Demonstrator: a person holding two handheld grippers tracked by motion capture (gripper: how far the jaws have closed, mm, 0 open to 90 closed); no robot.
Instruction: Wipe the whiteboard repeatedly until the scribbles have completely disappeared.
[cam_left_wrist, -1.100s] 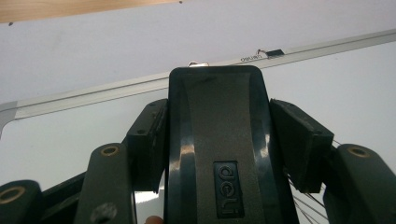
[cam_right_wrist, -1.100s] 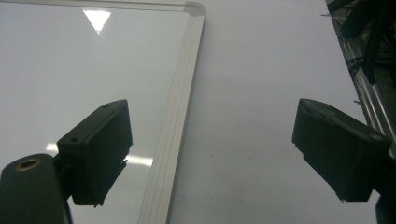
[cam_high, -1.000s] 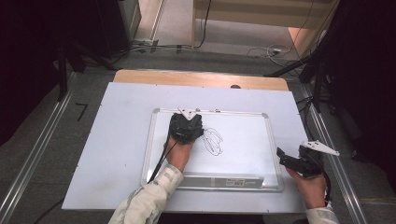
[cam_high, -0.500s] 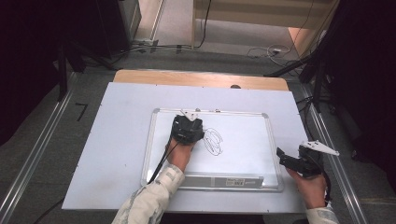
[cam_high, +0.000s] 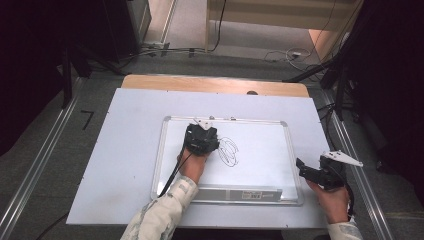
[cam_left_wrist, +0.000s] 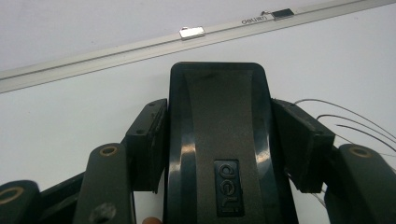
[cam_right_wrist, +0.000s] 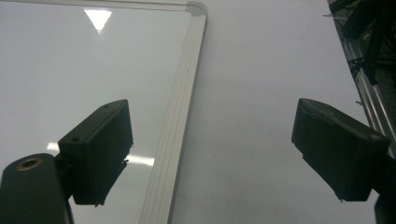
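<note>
One eraser sits clamped between jaws on the whiteboard.

The eraser runs off the bottom edge, hiding part of the scribble beside it.

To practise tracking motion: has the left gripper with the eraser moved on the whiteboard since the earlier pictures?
Yes. The left gripper, shut on the eraser, has edged right, closer to the scribble on the whiteboard.

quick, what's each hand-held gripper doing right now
Left hand-held gripper: closed on the black eraser, over the whiteboard.
Right hand-held gripper: open, holding nothing.
</note>
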